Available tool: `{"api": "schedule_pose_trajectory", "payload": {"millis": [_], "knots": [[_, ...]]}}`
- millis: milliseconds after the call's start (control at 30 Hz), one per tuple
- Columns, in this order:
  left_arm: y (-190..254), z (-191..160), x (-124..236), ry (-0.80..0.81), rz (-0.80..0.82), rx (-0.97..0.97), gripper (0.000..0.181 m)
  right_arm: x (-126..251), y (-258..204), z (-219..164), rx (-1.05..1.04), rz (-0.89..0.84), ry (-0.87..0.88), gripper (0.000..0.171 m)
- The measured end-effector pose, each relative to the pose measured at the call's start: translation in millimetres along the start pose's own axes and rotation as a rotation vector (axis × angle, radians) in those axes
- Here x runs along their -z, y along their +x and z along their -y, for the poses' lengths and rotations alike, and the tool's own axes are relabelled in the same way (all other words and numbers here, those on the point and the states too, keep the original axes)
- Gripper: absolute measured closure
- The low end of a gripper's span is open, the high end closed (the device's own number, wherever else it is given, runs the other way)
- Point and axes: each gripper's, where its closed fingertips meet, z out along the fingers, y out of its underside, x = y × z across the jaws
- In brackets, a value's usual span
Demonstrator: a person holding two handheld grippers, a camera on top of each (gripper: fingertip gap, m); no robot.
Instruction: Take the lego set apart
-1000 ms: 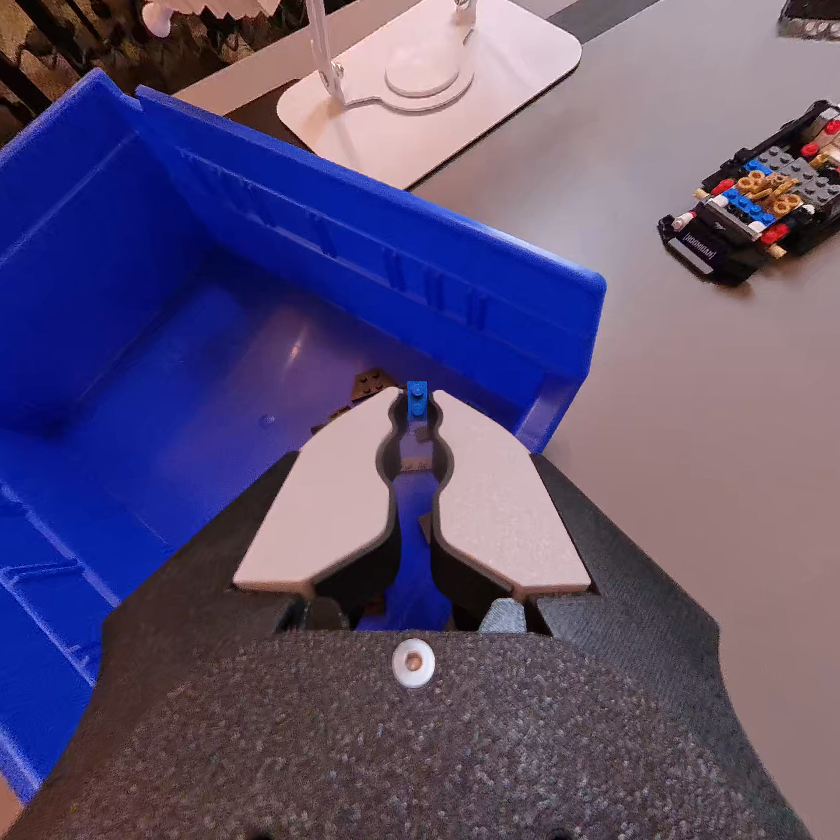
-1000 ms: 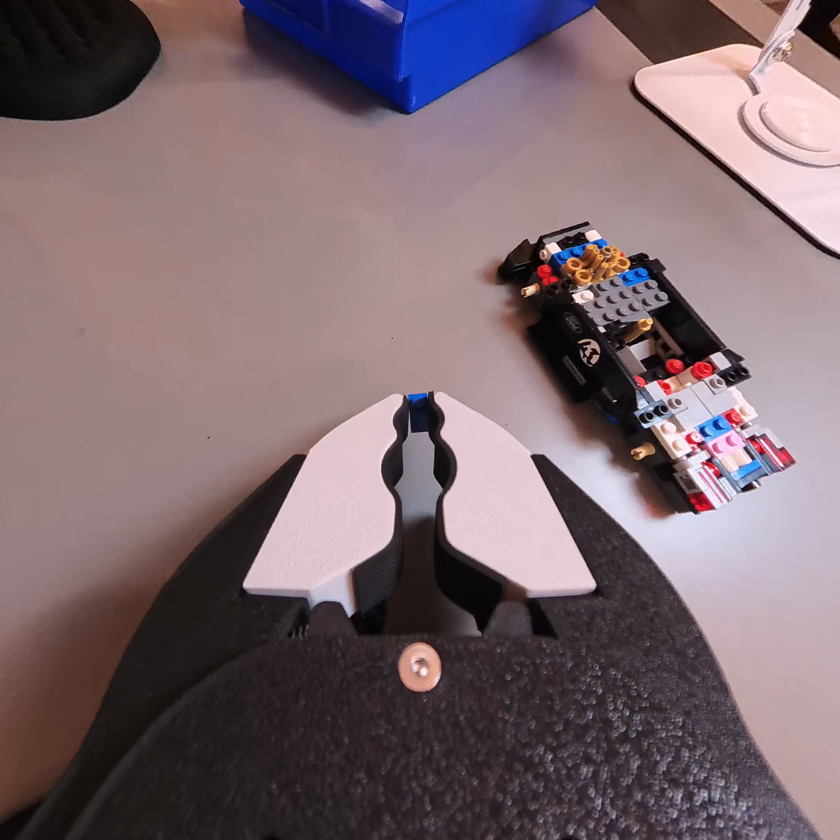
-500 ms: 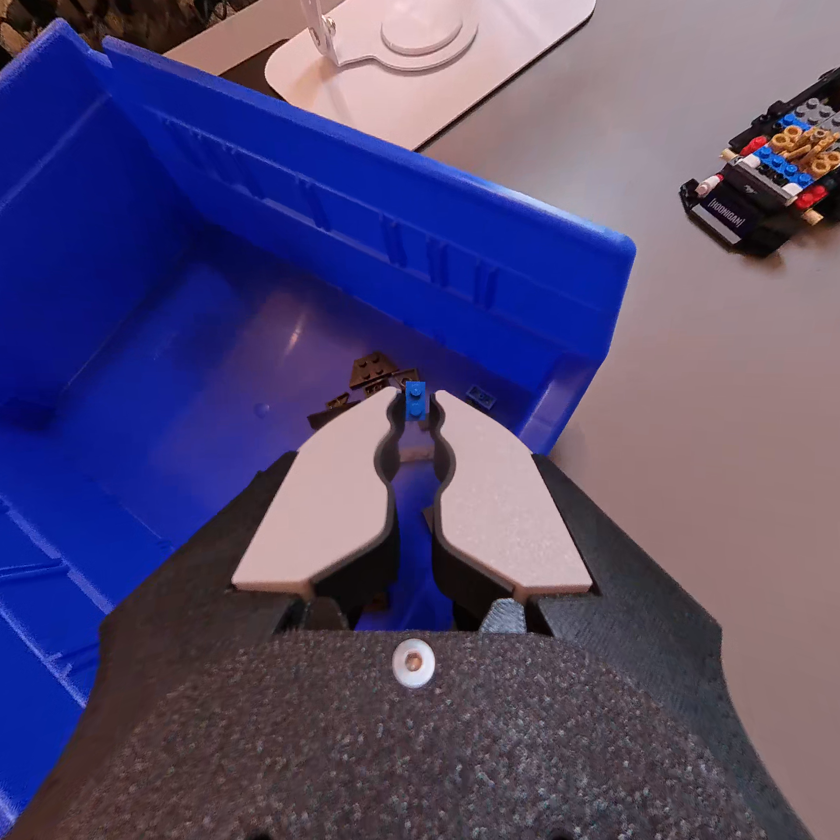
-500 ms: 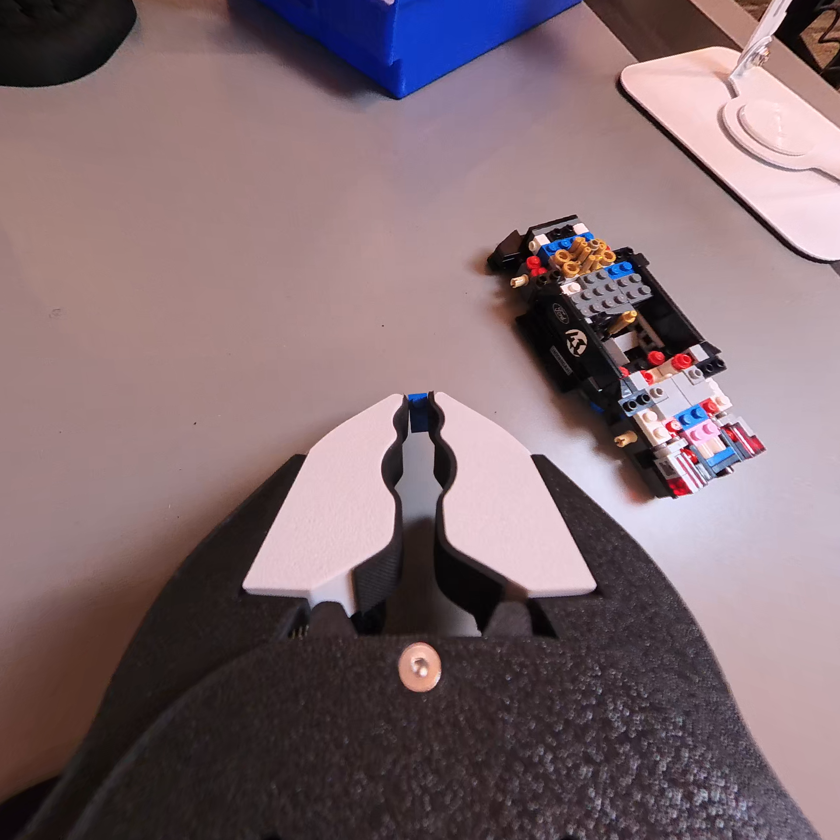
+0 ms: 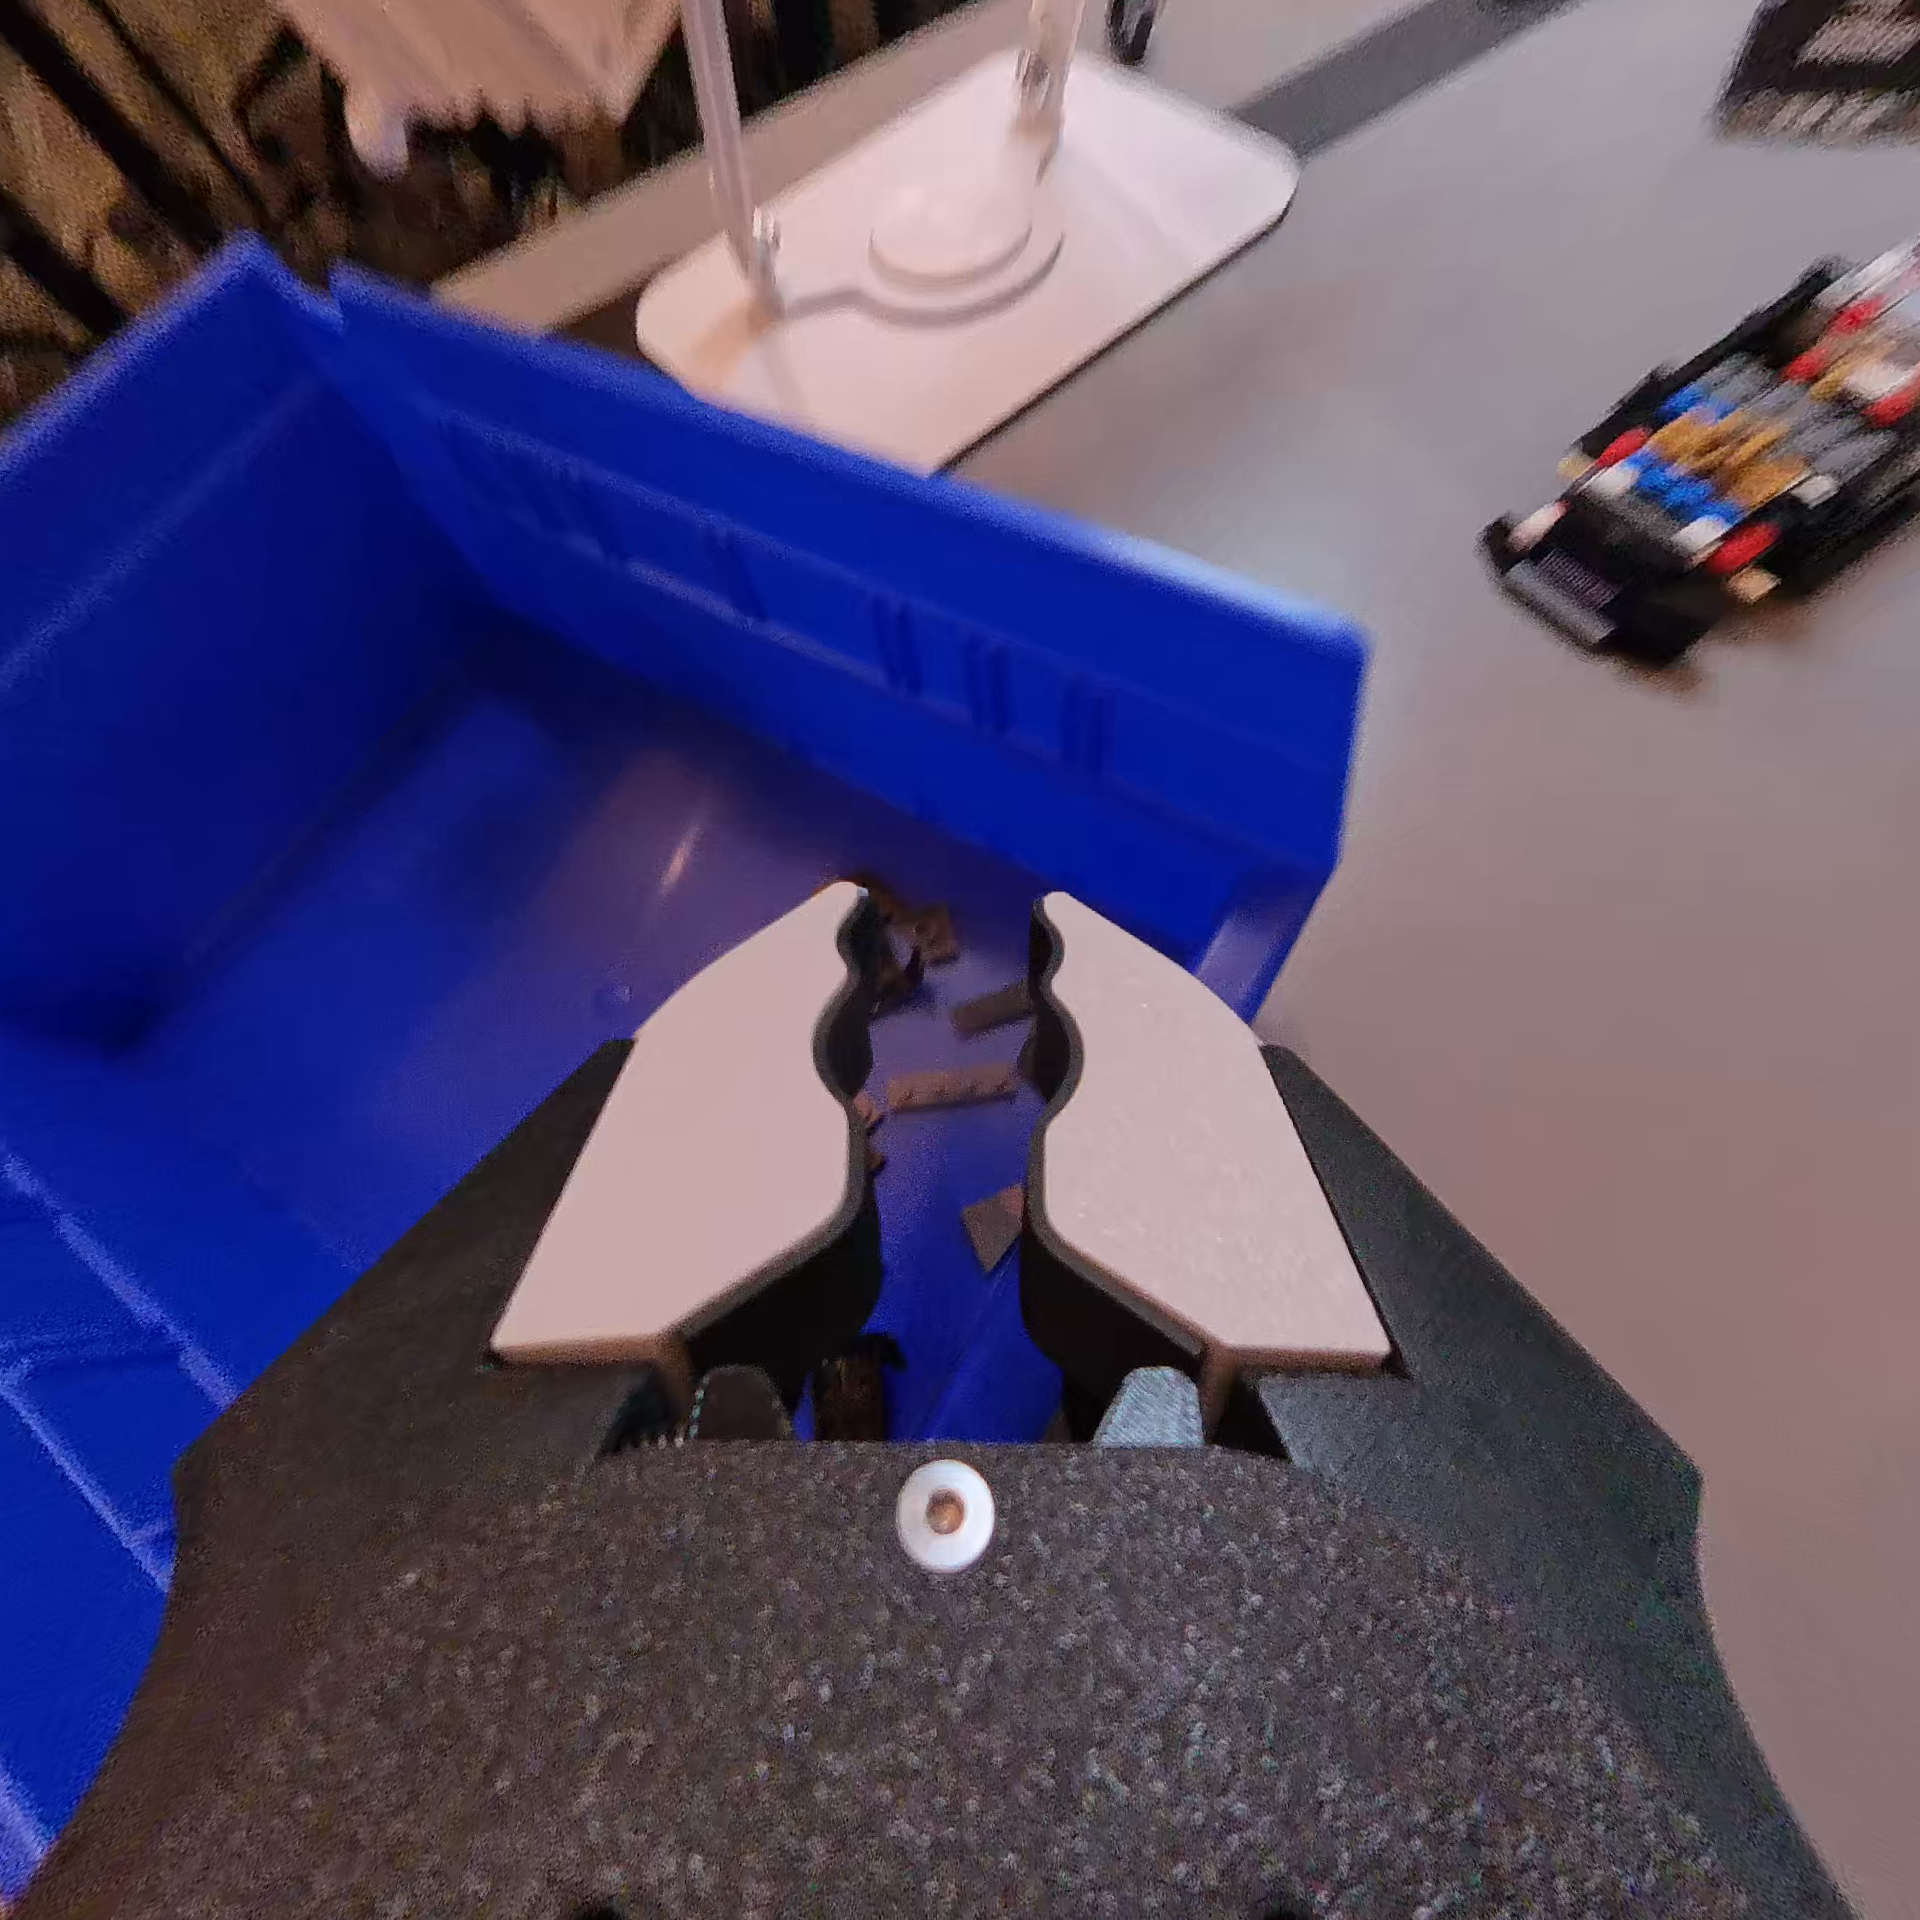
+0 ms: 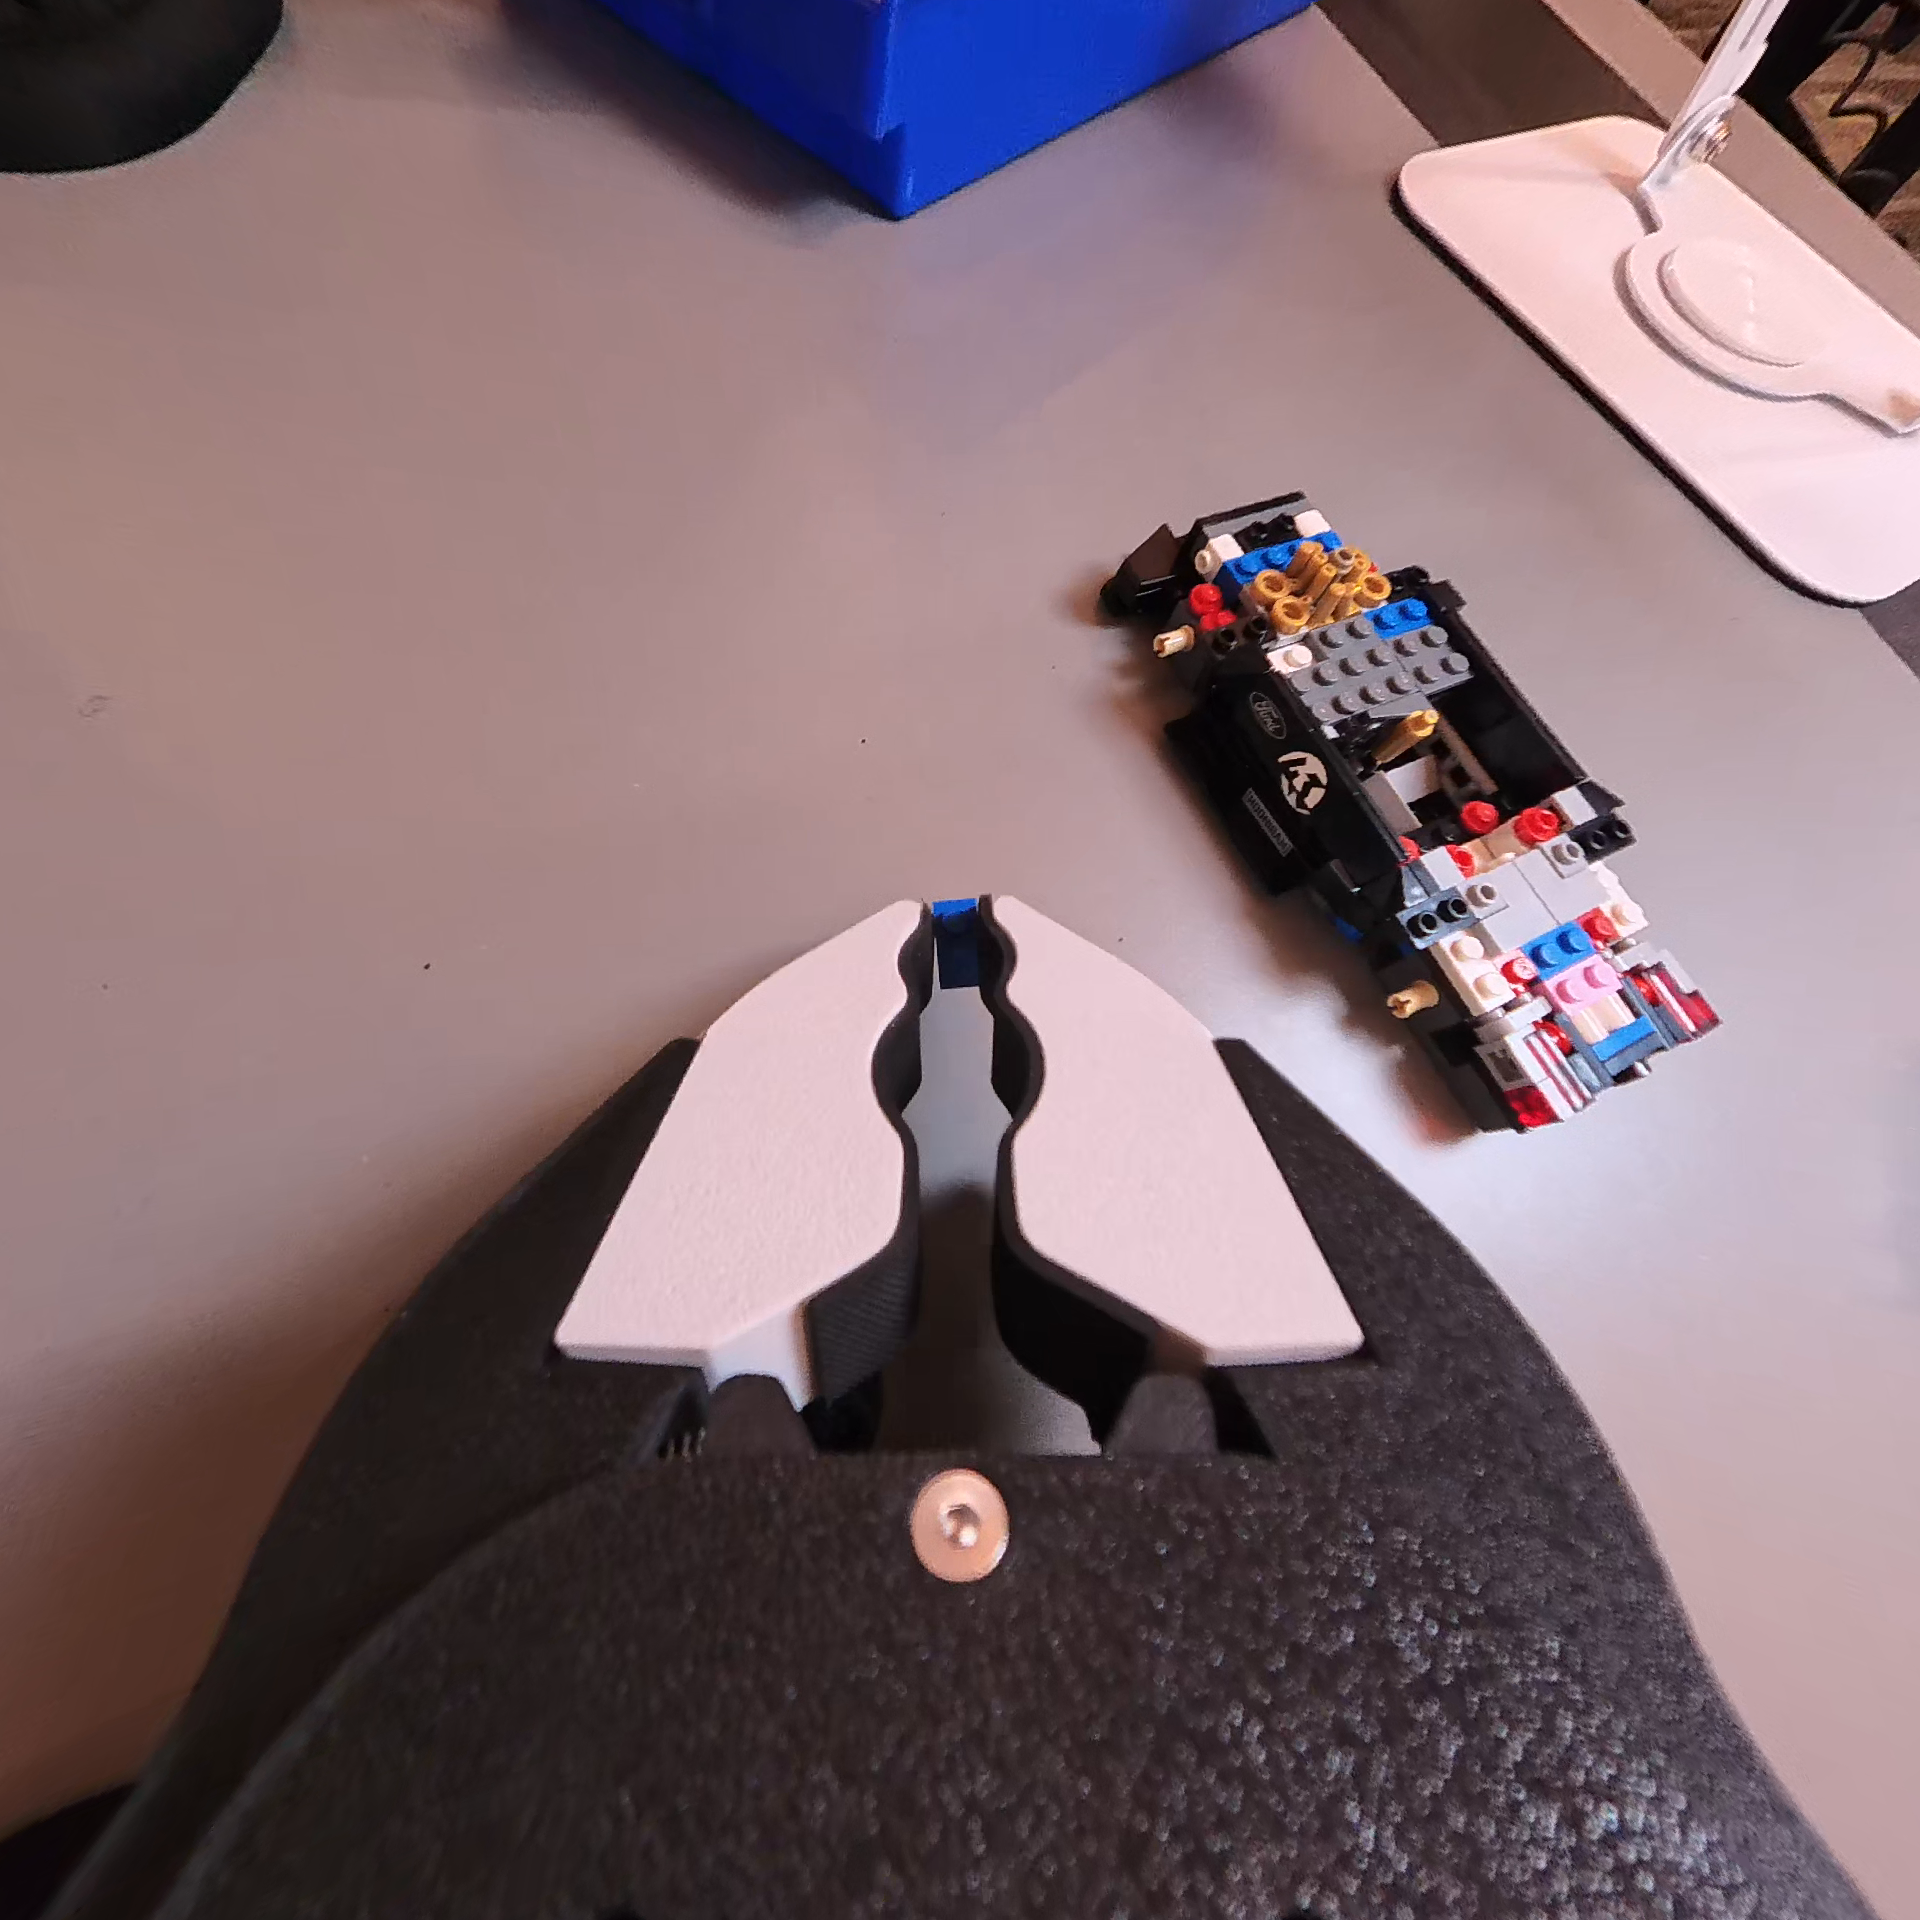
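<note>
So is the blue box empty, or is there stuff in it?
Not empty. The blue box has a few small dark lego pieces on its floor, seen between the left gripper's open jaws.

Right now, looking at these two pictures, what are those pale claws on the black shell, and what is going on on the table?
No robot: a person holds two hand grippers, each with its own camera looking along its fingers. The left gripper hangs open over a blue bin holding loose brick pieces; nothing sits between its fingers. The right gripper is closed on a small blue brick above the grey table. A half-dismantled lego car lies on the table, with a white stand base beyond.
</note>
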Motion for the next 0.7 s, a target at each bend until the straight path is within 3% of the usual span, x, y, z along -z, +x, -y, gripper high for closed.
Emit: {"api": "schedule_pose_trajectory", "payload": {"millis": [67,133,200,333,500,700], "knots": [[15.3,22.2,11.5,0.124,-0.067,-0.037,0.159,1.7,2.1,4.8,-0.004,-0.016,0.024,0.163],[48.5,39.6,24.7,0.230,-0.236,-0.072,0.170,4.3,5.1,14.6,-0.003,-0.044,0.066,0.163],[84.2,47.4,31.4,0.270,-0.424,-0.020,0.171,7.4,6.4,30.5,0.017,-0.086,0.123,0.163],[162.2,44.5,29.8,0.223,-0.787,0.124,0.168,5.3,-11.5,70.7,0.074,-0.098,0.243,0.163],[226.8,35.7,31.5,0.100,-1.076,0.320,0.167,-2.3,-32.8,90.7,0.166,-0.104,0.277,0.163],[238.4,38.2,32.1,0.058,-1.177,0.478,0.169,-2.4,-47.0,92.1,0.233,-0.068,0.290,0.163]]}}
